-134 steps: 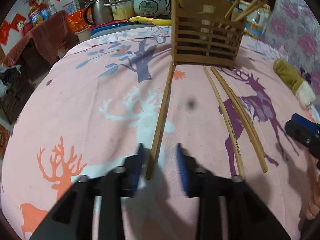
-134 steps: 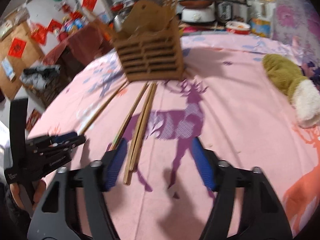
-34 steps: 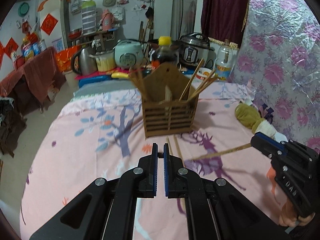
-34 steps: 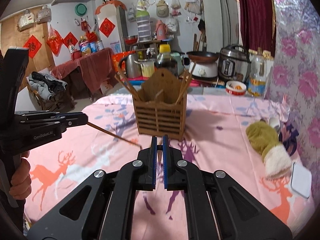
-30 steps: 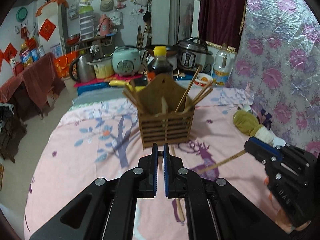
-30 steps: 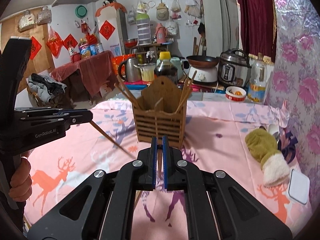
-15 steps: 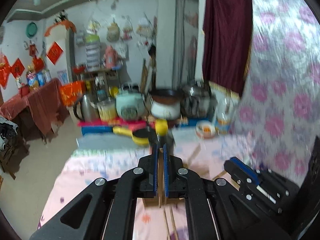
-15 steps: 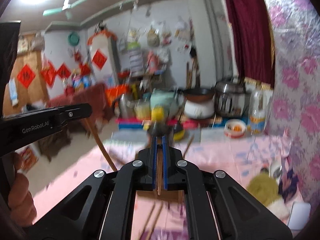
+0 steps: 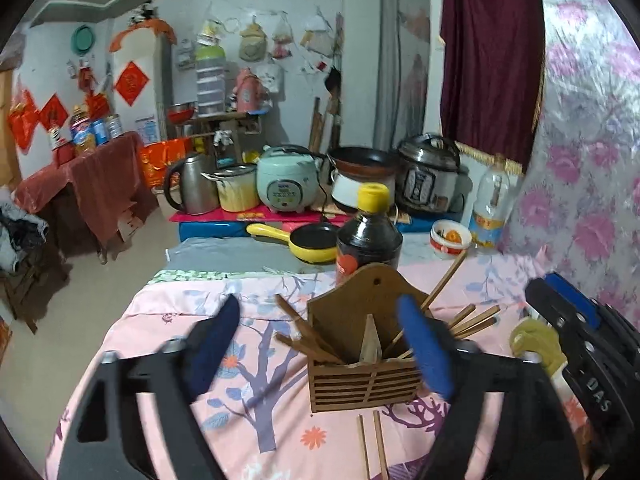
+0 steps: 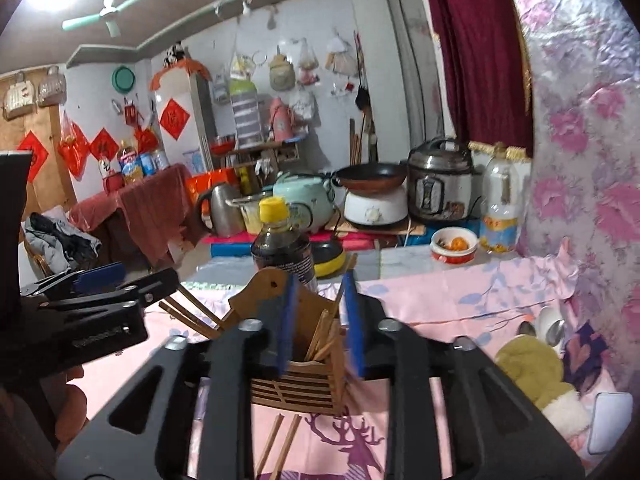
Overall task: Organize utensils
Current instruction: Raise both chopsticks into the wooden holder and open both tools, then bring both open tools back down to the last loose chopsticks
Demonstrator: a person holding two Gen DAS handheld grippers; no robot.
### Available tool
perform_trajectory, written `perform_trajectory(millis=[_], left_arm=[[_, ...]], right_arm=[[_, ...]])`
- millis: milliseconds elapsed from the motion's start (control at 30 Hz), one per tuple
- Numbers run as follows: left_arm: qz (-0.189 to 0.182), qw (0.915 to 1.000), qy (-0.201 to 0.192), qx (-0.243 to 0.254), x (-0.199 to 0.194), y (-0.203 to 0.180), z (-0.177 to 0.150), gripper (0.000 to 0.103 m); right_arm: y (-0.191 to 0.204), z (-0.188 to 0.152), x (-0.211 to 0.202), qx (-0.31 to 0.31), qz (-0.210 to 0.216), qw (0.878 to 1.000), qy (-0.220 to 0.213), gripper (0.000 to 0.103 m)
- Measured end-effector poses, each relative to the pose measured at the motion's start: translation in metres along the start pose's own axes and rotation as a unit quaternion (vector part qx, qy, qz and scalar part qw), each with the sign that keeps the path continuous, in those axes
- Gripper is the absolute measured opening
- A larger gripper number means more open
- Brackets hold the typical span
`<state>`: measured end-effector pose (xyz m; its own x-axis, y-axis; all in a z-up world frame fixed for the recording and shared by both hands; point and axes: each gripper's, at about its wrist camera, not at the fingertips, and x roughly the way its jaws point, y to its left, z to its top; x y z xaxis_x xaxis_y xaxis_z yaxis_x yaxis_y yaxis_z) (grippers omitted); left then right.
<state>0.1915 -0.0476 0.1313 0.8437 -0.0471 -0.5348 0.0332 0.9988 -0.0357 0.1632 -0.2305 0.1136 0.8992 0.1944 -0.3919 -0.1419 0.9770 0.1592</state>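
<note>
A slatted wooden utensil holder [image 9: 360, 376] stands on the pink deer-print tablecloth [image 9: 260, 420] and holds several chopsticks [image 9: 472, 320] leaning out both sides. My left gripper [image 9: 320, 344] is open and empty, hovering over the holder. My right gripper [image 10: 320, 320] is open and empty, right above the holder [image 10: 296, 384], with chopsticks [image 10: 320, 340] standing between its fingers. Two chopsticks [image 9: 372, 440] lie on the cloth in front of the holder; they also show in the right wrist view [image 10: 280, 440].
A dark sauce bottle [image 9: 368, 240] with a yellow cap stands just behind the holder. A yellow-green mitt [image 10: 532, 372] lies at the right by spoons [image 10: 548, 328]. A yellow pan [image 9: 308, 244], rice cookers and a kettle [image 9: 188, 188] crowd the far end.
Both grippers were shut on chopsticks and lifted them over the holder. Now both have opened and the chopsticks stand in the holder.
</note>
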Motion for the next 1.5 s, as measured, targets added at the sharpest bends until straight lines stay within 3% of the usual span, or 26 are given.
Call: perform_trajectory(millis=[133,267,533,600,700,733,833,1067,1500], left_arm=[[0.005,0.9997,-0.001,-0.025,-0.022,0.013,-0.017,0.093],[0.016,0.9990,0.009,-0.042,-0.045,0.025,-0.041,0.094],[0.049,0.9971,0.012,-0.056,-0.077,0.040,-0.117,0.097],[0.070,0.9967,0.017,-0.037,-0.075,0.038,-0.144,0.097],[0.105,0.9942,0.022,-0.003,-0.070,0.037,-0.173,0.097],[0.123,0.9913,0.043,0.015,-0.066,0.036,-0.177,0.097],[0.125,0.9916,0.031,0.015,-0.074,0.039,-0.178,0.097],[0.152,0.9873,-0.045,0.009,-0.107,0.038,-0.171,0.097],[0.176,0.9807,-0.079,0.028,-0.118,0.027,-0.166,0.097]], right_arm=[[-0.003,-0.014,-0.022,0.001,0.000,1.000,0.001,0.047],[-0.006,-0.035,-0.047,0.010,-0.003,1.000,0.007,0.065],[-0.011,-0.093,-0.103,0.032,0.003,0.999,-0.014,0.096],[-0.008,-0.111,-0.103,0.019,-0.001,1.000,-0.007,0.097],[0.007,-0.138,-0.087,-0.044,-0.011,0.998,0.052,0.097],[0.011,-0.142,-0.082,-0.056,-0.017,0.996,0.065,0.097],[0.019,-0.150,-0.073,-0.074,-0.017,0.993,0.088,0.097],[0.026,-0.168,-0.056,-0.083,-0.010,0.985,0.149,0.097],[0.041,-0.197,-0.025,-0.120,-0.002,0.964,0.236,0.097]])
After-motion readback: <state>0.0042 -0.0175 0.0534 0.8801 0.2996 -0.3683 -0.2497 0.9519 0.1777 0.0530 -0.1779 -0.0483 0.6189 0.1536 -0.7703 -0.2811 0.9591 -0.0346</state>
